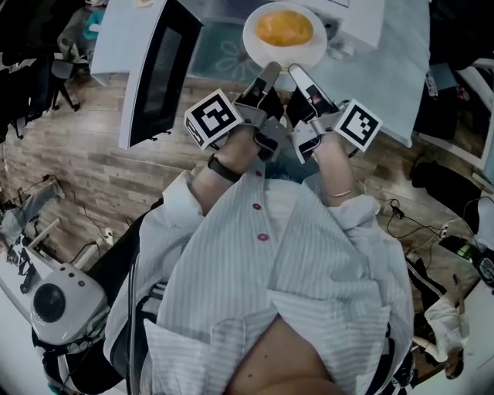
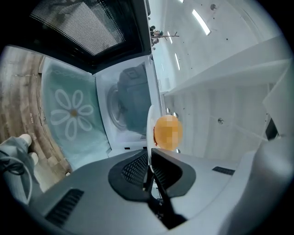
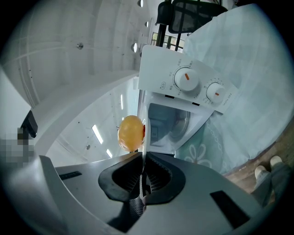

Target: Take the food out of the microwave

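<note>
A white plate (image 1: pixel 262 48) carries a round yellow-orange piece of food (image 1: pixel 285 27). The plate hangs in the air in front of the white microwave (image 1: pixel 356 21), whose dark door (image 1: pixel 158 69) stands open to the left. My left gripper (image 1: pixel 269 74) is shut on the plate's near rim, and my right gripper (image 1: pixel 298 75) is shut on the rim just beside it. In the left gripper view the plate (image 2: pixel 149 125) is edge-on in my left gripper (image 2: pixel 150 155), with the food (image 2: pixel 167 132) beyond. The right gripper view shows the plate (image 3: pixel 144 137) edge-on in my right gripper (image 3: pixel 143 158), with the food (image 3: pixel 131 133) and the open microwave (image 3: pixel 183 110) behind.
A pale blue cloth with a flower print (image 1: pixel 231 54) covers the table under the microwave. Wooden floor (image 1: pixel 69 170) lies to the left. A white device (image 1: pixel 54 297) stands at the lower left, cables and bags (image 1: pixel 448 231) at the right.
</note>
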The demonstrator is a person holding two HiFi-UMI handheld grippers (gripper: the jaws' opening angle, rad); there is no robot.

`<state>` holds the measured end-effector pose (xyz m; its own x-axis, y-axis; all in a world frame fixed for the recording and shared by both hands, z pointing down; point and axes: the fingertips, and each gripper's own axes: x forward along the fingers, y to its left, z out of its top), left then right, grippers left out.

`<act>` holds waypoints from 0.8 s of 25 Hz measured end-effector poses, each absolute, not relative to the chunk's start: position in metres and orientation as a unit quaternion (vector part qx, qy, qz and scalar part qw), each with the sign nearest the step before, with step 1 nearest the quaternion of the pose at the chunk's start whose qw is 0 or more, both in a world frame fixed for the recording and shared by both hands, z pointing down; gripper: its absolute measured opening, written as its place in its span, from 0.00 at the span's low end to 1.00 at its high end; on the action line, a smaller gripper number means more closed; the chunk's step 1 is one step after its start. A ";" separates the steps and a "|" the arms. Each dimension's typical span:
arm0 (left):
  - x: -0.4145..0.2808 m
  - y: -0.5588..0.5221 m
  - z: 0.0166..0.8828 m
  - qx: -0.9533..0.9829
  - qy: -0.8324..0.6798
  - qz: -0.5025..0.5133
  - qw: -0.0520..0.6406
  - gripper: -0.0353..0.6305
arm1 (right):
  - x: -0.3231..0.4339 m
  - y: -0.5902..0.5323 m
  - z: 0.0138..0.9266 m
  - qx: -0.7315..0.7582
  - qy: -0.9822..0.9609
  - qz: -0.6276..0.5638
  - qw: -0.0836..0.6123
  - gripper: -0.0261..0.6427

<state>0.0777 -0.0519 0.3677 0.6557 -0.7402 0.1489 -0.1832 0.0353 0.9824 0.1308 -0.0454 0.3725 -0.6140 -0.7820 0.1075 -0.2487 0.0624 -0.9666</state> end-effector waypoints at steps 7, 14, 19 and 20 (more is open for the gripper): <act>0.077 -0.052 0.365 0.658 -0.350 -0.225 0.627 0.10 | 0.130 -0.046 0.370 -0.370 0.691 -0.575 0.234 0.11; 0.078 -0.053 0.359 0.661 -0.347 -0.225 0.626 0.09 | 0.130 -0.046 0.365 -0.368 0.690 -0.574 0.244 0.10; 0.078 -0.053 0.360 0.662 -0.347 -0.226 0.625 0.09 | 0.130 -0.046 0.366 -0.367 0.691 -0.573 0.244 0.10; 0.077 -0.053 0.360 0.661 -0.347 -0.227 0.625 0.09 | 0.130 -0.046 0.366 -0.367 0.691 -0.573 0.243 0.11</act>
<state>0.0775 -0.0533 0.3605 0.6568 -0.7422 0.1335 -0.1745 0.0226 0.9844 0.1304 -0.0462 0.3659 -0.6121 -0.7862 0.0850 -0.2292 0.0735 -0.9706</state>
